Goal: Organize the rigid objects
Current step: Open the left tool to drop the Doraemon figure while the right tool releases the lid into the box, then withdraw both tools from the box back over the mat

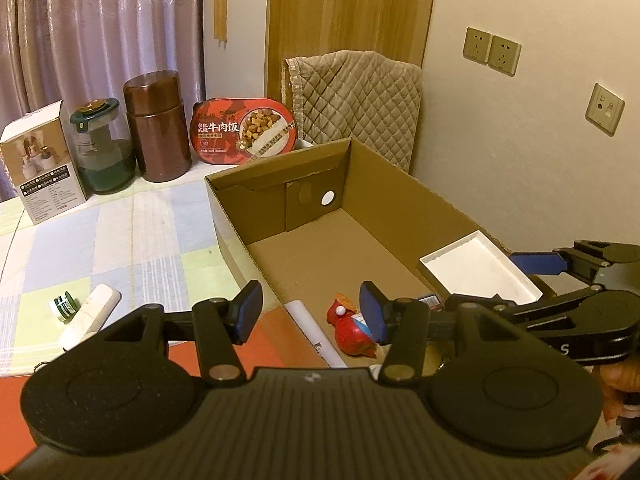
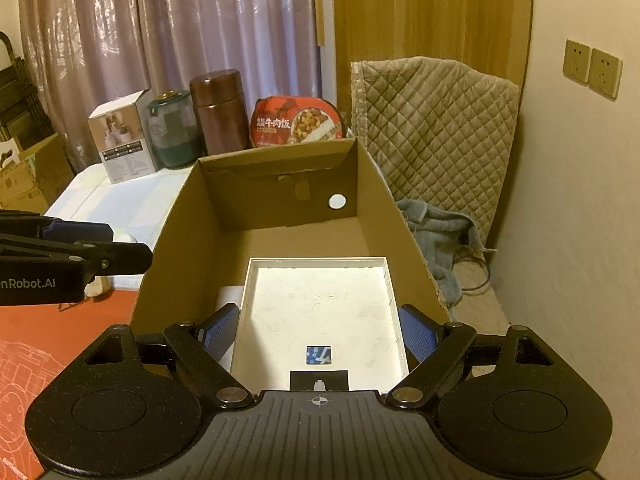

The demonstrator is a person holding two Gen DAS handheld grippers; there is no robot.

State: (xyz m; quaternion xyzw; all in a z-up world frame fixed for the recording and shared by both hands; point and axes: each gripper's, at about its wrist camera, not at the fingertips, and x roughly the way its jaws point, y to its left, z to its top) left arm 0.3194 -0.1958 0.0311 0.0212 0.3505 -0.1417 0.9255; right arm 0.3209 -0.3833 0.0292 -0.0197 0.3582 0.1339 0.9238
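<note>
Sitting ahead of both pairs of fingers, the cardboard box (image 2: 280,216) is holding the white tray (image 2: 320,312), which the right gripper (image 2: 320,334) is clamping between its fingers, while the left gripper (image 1: 310,312), fingers apart and empty, is hovering above the red toy (image 1: 352,330).
</note>
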